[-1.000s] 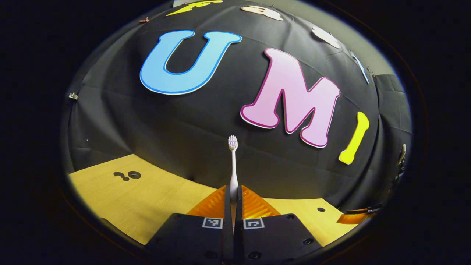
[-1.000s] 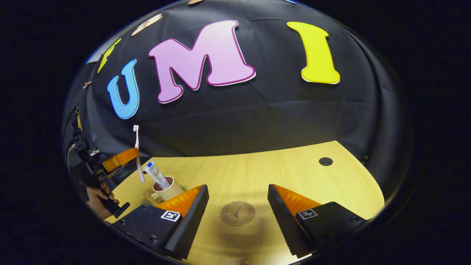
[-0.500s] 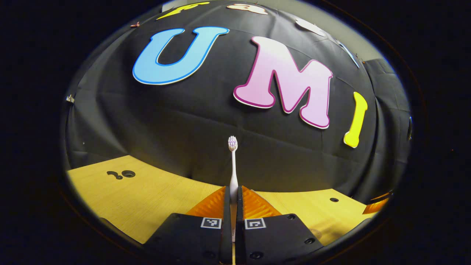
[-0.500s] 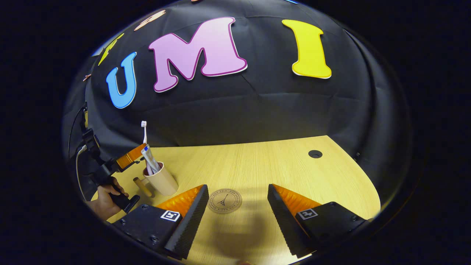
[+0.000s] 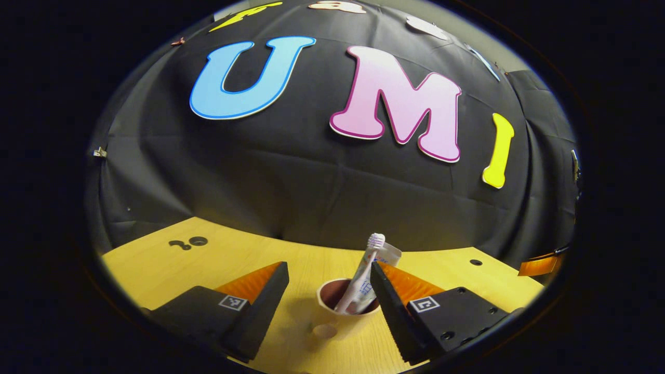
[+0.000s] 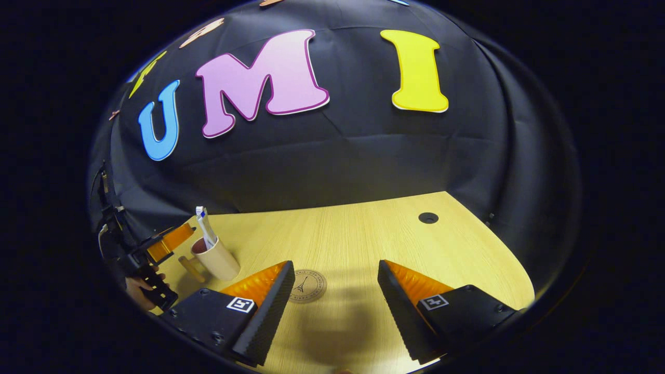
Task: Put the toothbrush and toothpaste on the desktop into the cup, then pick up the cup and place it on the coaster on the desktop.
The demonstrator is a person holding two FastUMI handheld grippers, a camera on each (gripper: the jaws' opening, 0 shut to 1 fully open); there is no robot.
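Two items, toothbrush [image 5: 370, 258] and toothpaste [image 5: 385, 255], stand in the cup [image 5: 332, 296] near the table's [image 6: 363, 234] left edge. Both grippers, left [image 5: 328, 304] and right [image 6: 335, 306], have jaws wide apart, empty. The coaster [image 6: 306, 285], its writing unreadable, lies beside the cup.

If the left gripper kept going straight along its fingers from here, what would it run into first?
Most likely the cup: it stands just ahead of the open left gripper, between the fingers and nearer the right-hand one, with the toothbrush and toothpaste leaning in it. Depth is unclear, so the toothbrush might touch first.
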